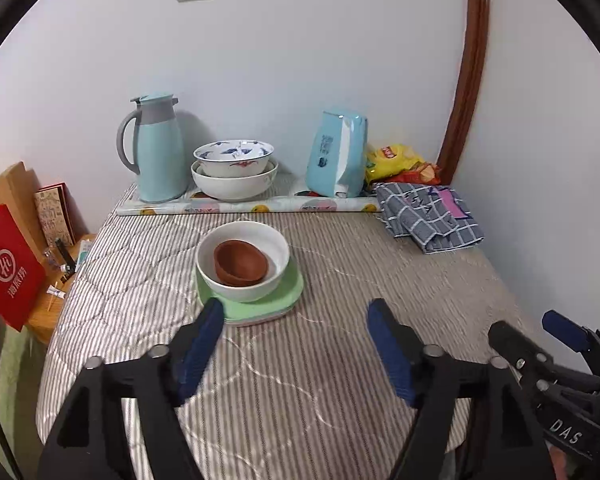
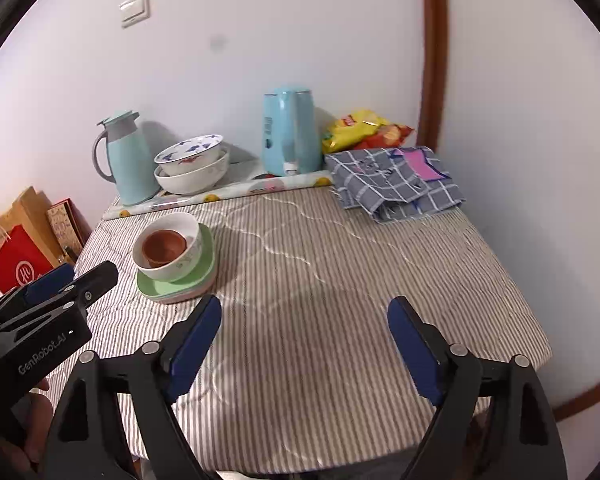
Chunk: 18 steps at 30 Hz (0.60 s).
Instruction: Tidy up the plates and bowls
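Observation:
A brown bowl (image 1: 241, 262) sits inside a white bowl (image 1: 243, 280), which stands on stacked green plates (image 1: 260, 310) on the striped table. At the back, a blue-patterned bowl (image 1: 233, 156) is nested in a larger white bowl (image 1: 234, 184). My left gripper (image 1: 296, 312) is open and empty, just in front of the green plates. My right gripper (image 2: 304, 308) is open and empty over the bare table, right of the plates (image 2: 180, 286). The brown bowl (image 2: 164, 246) and the back bowls (image 2: 192, 164) also show in the right wrist view.
A teal jug (image 1: 156, 148), a blue tissue box (image 1: 338, 154) and snack bags (image 1: 396, 160) stand along the back wall. A folded checked cloth (image 1: 428, 216) lies at the back right. Paper bags (image 1: 8, 264) stand left of the table.

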### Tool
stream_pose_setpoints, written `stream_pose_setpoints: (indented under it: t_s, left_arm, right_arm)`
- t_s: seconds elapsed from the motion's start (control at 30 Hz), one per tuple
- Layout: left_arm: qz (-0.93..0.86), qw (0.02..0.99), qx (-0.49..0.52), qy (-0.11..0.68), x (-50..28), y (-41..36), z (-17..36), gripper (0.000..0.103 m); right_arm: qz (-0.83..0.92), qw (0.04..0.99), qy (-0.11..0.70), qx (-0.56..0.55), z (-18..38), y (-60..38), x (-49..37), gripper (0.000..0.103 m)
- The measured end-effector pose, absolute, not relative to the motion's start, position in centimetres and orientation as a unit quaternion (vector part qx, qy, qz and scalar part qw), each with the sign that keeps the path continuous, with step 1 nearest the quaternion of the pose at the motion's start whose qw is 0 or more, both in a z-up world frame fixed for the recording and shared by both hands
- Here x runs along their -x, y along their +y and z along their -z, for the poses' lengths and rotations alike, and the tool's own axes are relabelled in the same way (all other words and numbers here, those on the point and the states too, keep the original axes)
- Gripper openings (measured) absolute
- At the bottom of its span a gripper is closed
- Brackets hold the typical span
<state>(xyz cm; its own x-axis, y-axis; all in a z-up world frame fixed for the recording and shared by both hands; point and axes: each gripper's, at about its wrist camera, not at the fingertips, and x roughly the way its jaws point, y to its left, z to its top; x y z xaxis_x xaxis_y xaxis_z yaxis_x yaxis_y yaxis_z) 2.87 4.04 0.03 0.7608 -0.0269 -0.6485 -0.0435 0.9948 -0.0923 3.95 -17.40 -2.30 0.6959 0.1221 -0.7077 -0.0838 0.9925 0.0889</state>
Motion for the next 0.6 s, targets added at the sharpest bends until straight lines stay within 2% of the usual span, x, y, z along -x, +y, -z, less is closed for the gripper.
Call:
stream_pose_setpoints:
  t_s: [0.13,0.6]
  left_arm:
    - [0.007,0.938,0.050,0.344,-1.7,3.0,-0.4,0.081]
    - [0.000,0.938,0.050,0.344,-0.6,2.2,-0.6,0.083]
  right_arm:
    - [-0.056,0.924,0.378,-0.021,2.0,-18.4,-2.5,0.093]
    - [-0.039,0.927,0.372,-0.023,1.9,-19.7,-0.4,0.093]
